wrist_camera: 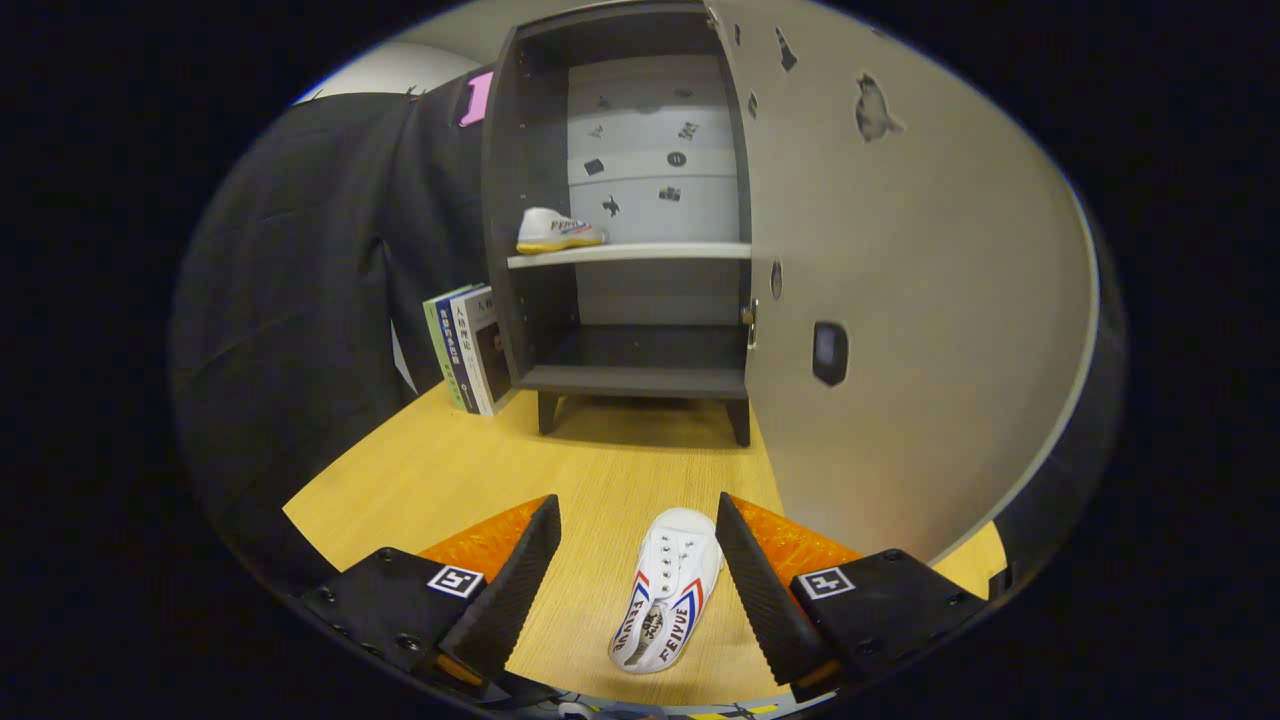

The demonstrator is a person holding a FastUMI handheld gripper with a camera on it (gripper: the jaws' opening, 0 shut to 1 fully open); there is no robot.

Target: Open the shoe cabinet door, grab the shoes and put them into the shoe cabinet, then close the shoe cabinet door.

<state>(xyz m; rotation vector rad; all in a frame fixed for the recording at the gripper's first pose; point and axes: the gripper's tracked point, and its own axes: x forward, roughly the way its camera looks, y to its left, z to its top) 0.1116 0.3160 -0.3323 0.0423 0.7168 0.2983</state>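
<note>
The cabinet point(625, 200) stands open, its door point(900, 300) swung out to the right. One shoe point(558, 231) already sits on the left of the upper shelf point(650, 254). The second shoe point(668, 590) lies on the table point(450, 480) between the spread fingers of the gripper point(638, 580), nearer the right one and not yet pinched. Still to do: grasp, stow, close. The door's edge crowds the right; books point(468, 348) stand left.

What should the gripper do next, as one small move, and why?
Probably lower the gripper and close its open jaws on the white shoe, which lies on the table between them, nearer one jaw. The cabinet door is open and the other shoe already sits on the shelf.
</note>
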